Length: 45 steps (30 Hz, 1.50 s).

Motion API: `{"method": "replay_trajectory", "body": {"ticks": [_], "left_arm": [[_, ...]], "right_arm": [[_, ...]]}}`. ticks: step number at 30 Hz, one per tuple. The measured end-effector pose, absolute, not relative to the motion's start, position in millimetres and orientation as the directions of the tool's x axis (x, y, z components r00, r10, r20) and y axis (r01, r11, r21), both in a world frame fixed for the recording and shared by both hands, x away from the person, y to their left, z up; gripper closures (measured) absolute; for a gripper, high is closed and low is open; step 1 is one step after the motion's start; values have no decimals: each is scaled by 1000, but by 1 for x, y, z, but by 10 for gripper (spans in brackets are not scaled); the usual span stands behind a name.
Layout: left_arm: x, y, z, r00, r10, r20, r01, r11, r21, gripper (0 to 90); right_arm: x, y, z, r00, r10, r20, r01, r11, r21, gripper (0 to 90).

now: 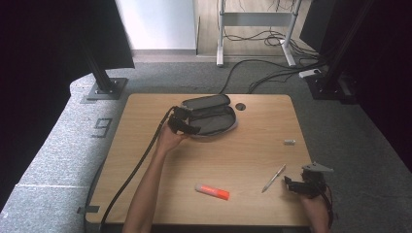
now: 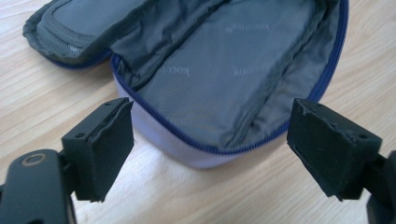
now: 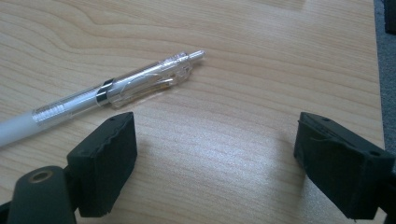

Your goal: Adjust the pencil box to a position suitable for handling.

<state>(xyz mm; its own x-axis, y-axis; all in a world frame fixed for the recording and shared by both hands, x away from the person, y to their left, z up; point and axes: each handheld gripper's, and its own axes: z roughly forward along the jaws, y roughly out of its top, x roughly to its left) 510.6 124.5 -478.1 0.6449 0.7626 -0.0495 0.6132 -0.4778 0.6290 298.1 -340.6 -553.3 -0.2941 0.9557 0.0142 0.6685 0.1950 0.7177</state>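
Pencil case (image 1: 210, 115): dark grey fabric, blue zip edge, lay unzipped and spread flat at the far centre of the wooden worktop (image 1: 252, 155). Its grey lining (image 2: 243, 70) was exposed in the left claw view; no contents could be seen inside.

Left claw (image 1: 183, 125): positioned at the case's near-left edge. In its own view the jaws stood wide apart, one on each side of the case's rounded zip end, gripping nothing; whether a jaw touched the fabric could not be told.

Pen (image 1: 274, 178): clear and white barrel, lay on the worktop toward the near right, pointing diagonally away.

Right claw (image 1: 293, 185): held at the near-right corner, just beside the pen's near end. In its own view the pen (image 3: 112, 91) lay just beyond the left jaw, outside the gap; jaws spread wide, empty, bare wood between them.

Orange and white marker (image 1: 212, 191): near centre of the worktop, well apart from both claws.

Small pale object (image 1: 289, 141): right side, too small to identify.
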Motion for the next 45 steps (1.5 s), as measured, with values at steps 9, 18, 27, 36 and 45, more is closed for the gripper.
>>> {"method": "replay_trajectory", "body": {"ticks": [9, 18, 27, 36, 45], "left_arm": [[523, 124, -489, 627, 777, -52, 632, -469, 617, 205], [527, 123, -503, 613, 789, -45, 653, -473, 591, 320], [524, 126, -507, 604, 795, -60, 664, -460, 590, 480], [517, 125, -511, 625, 778, -60, 647, -474, 597, 571], [506, 119, -513, 648, 759, -63, 630, -489, 603, 570]], "right_arm": [[298, -341, -553, -294, 956, 14, 669, 195, 718, 129], [298, -341, -553, -294, 956, 14, 668, 195, 718, 130], [298, -340, -553, -298, 954, 14, 668, 198, 718, 130], [298, -340, -553, -298, 955, 14, 668, 197, 718, 130], [298, -340, -553, -298, 955, 14, 668, 197, 718, 130]]}}
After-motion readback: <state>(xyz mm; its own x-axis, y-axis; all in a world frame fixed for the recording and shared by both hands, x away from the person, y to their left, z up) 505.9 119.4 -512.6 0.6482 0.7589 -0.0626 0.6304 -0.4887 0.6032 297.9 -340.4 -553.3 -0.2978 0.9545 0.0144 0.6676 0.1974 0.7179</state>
